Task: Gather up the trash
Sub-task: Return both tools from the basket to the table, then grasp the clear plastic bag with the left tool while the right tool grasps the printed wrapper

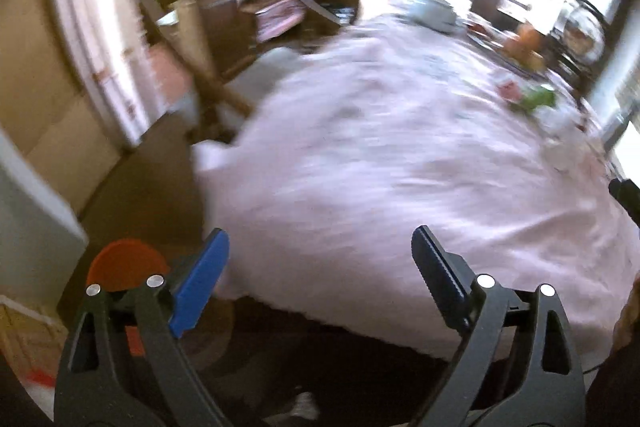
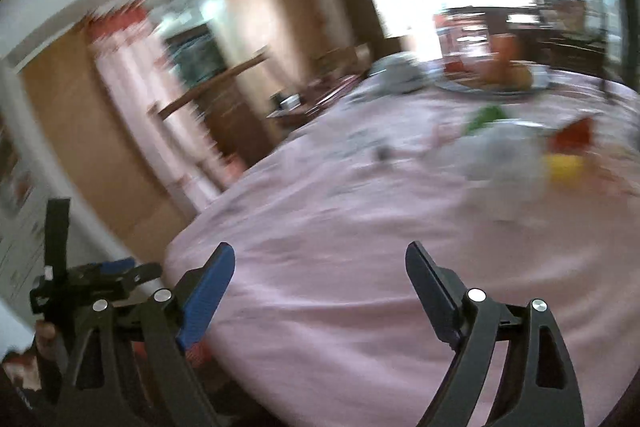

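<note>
Left wrist view, heavy blur: left gripper (image 1: 320, 251) spread wide, nothing between the fingers, hovering over the near edge of the worktop (image 1: 400, 167) covered in a pink cloth; trash (image 1: 528, 97) sits at the right of the frame, far across the cloth, a smear of green and red bits, too blurred to name; an orange blob (image 1: 528, 41) and a pale blue lump (image 1: 436, 13) lie further back near the top; wooden chair (image 1: 224, 27) at upper left beside the worktop; orange disc (image 1: 128, 263) at lower left by the gripper body. Right wrist view, also blurred: right gripper (image 2: 320, 267) spread wide, empty, above the near part of the pink cloth; trash at right centre, well apart from the fingers: a clear crumpled piece (image 2: 504, 155), green scrap (image 2: 486, 117) behind it, red piece (image 2: 572, 137) and yellow piece (image 2: 566, 167) at its right; the left gripper (image 2: 92, 279) shows at lower left, off the worktop's edge.
</note>
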